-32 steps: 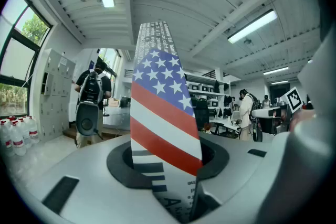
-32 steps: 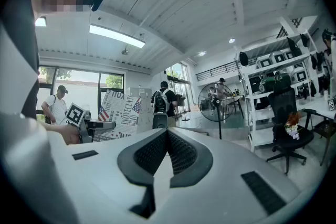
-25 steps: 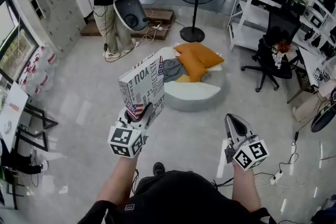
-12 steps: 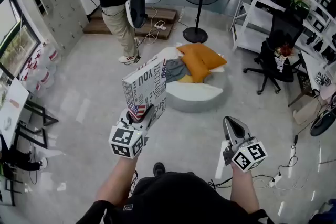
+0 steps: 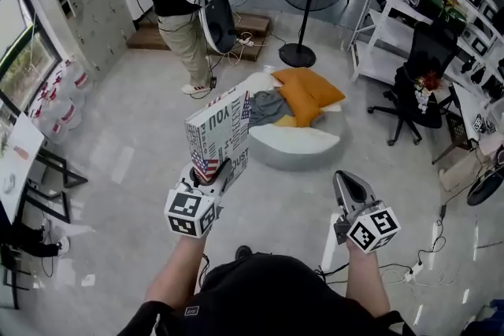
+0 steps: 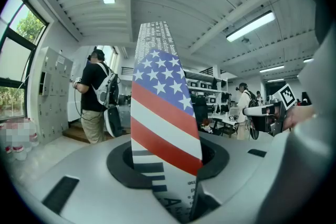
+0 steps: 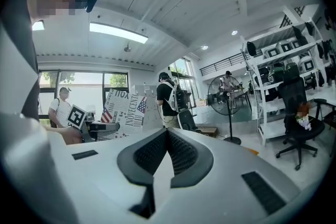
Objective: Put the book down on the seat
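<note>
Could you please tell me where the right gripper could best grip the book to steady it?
Probably the free side edge facing it, approached from the right. The book stands upright, clamped at its bottom edge by the left gripper; it is thin, so jaws can only straddle an edge. The right gripper is shut and must open first.

Book [image 5: 218, 136]: white, black lettering, red-white-blue flag patches. Seat [image 5: 299, 141]: off-white. Cushions [image 5: 309, 93]: orange. Cloth [image 5: 268, 105]: grey. Floor [image 5: 118, 169]: pale grey.
</note>
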